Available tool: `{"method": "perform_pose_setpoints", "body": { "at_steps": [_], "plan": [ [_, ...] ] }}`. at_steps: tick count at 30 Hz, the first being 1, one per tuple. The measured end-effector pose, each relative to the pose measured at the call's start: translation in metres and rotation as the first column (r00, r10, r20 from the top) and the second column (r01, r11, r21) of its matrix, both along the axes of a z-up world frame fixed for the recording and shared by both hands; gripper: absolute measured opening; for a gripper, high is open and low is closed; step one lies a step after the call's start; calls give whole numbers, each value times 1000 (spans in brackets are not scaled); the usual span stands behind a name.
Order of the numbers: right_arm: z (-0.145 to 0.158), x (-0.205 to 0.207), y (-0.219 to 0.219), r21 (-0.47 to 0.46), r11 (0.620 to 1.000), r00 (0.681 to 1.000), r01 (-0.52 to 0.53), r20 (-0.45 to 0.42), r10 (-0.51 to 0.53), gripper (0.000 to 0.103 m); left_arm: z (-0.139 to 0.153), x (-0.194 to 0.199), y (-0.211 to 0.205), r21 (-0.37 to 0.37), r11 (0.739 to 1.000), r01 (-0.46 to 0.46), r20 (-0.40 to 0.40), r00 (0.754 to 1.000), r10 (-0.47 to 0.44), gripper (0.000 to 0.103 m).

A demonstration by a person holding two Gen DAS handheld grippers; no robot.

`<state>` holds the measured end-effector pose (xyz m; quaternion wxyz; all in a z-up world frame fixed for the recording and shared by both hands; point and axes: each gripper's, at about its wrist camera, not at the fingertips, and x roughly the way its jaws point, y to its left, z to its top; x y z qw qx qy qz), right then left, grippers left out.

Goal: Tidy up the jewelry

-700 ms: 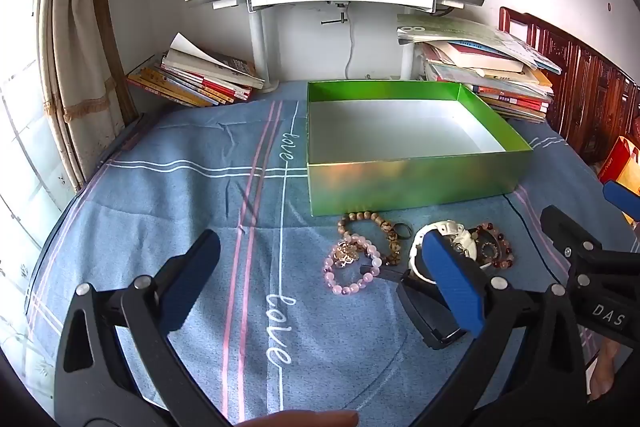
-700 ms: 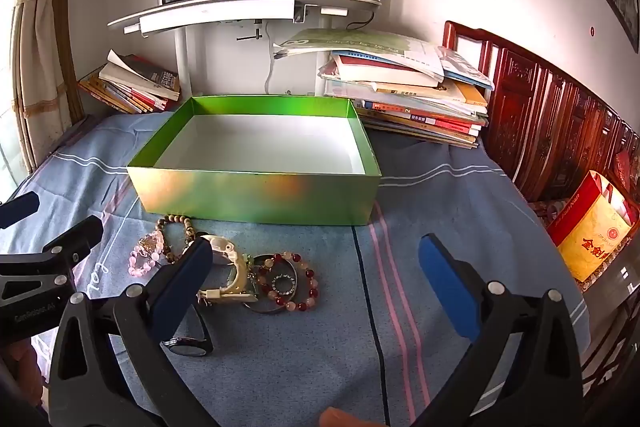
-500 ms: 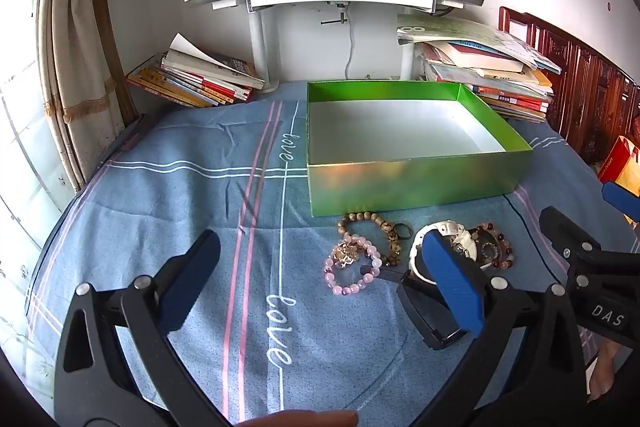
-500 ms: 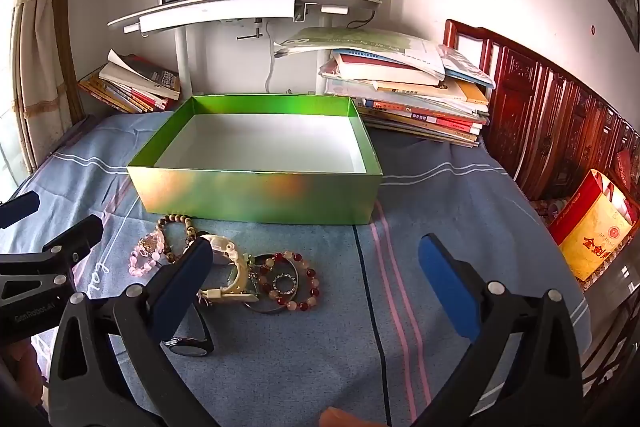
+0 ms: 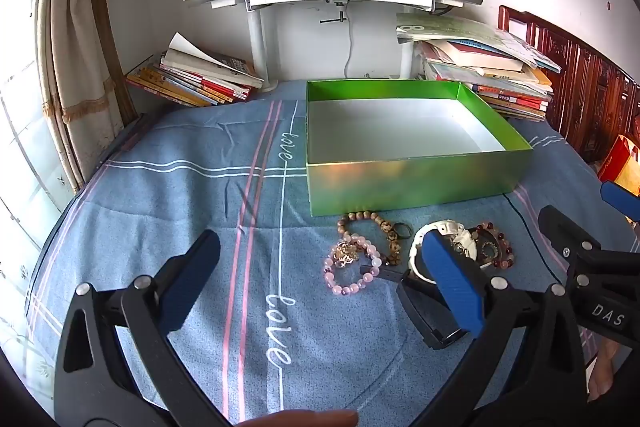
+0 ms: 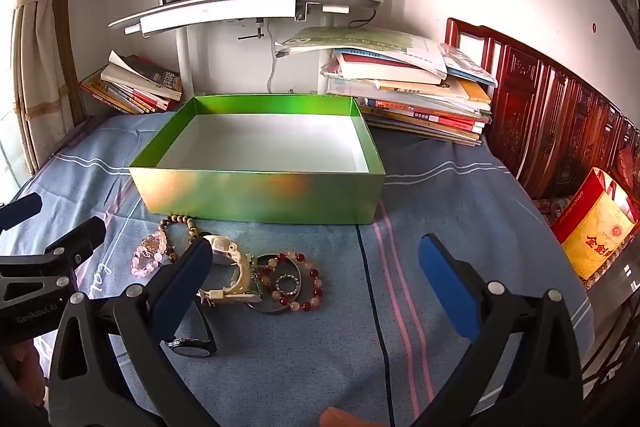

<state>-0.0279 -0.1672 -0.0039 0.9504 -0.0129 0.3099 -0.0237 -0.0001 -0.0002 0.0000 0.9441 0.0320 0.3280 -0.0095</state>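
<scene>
A green box (image 5: pixel 416 183) (image 6: pixel 260 191) with a bare white floor stands on the blue cloth. In front of it lies a cluster of jewelry: a pink bead bracelet (image 5: pixel 352 267) (image 6: pixel 146 259), a brown bead bracelet (image 5: pixel 376 223) (image 6: pixel 180 223), a cream watch (image 5: pixel 452 231) (image 6: pixel 236 267), a red bead bracelet (image 5: pixel 494 245) (image 6: pixel 298 281) and a black watch (image 5: pixel 432 315) (image 6: pixel 192 341). My left gripper (image 5: pixel 320 279) stands open above the cloth near the pink bracelet. My right gripper (image 6: pixel 316 283) stands open over the red bracelet. Neither holds anything.
Stacks of books (image 5: pixel 196 79) (image 6: pixel 412 95) lie behind the box on both sides, under a white shelf (image 6: pixel 248 7). A curtain (image 5: pixel 72 59) hangs at the left. A carved wooden headboard (image 6: pixel 552 119) and a red and yellow bag (image 6: pixel 596 227) are at the right.
</scene>
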Motion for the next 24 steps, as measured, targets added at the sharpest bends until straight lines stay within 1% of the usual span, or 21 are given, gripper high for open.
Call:
{"method": "perform_pose_setpoints", "body": {
  "at_steps": [10,11,24],
  "plan": [
    [-1,-2,1,5,1000,1000,-2,-3,2,101,0,0,1,-1,1000,-2,-4,1000,2,100],
    [-1,-3,1,5,1000,1000,-3,-2,3,101,-5,1,2,-2,1000,-2,-5,1000,2,100],
    [-2,-2,2,8,1000,1000,-4,-7,4,100,-5,1,1,-1,1000,-1,-7,1000,1,100]
  ]
}}
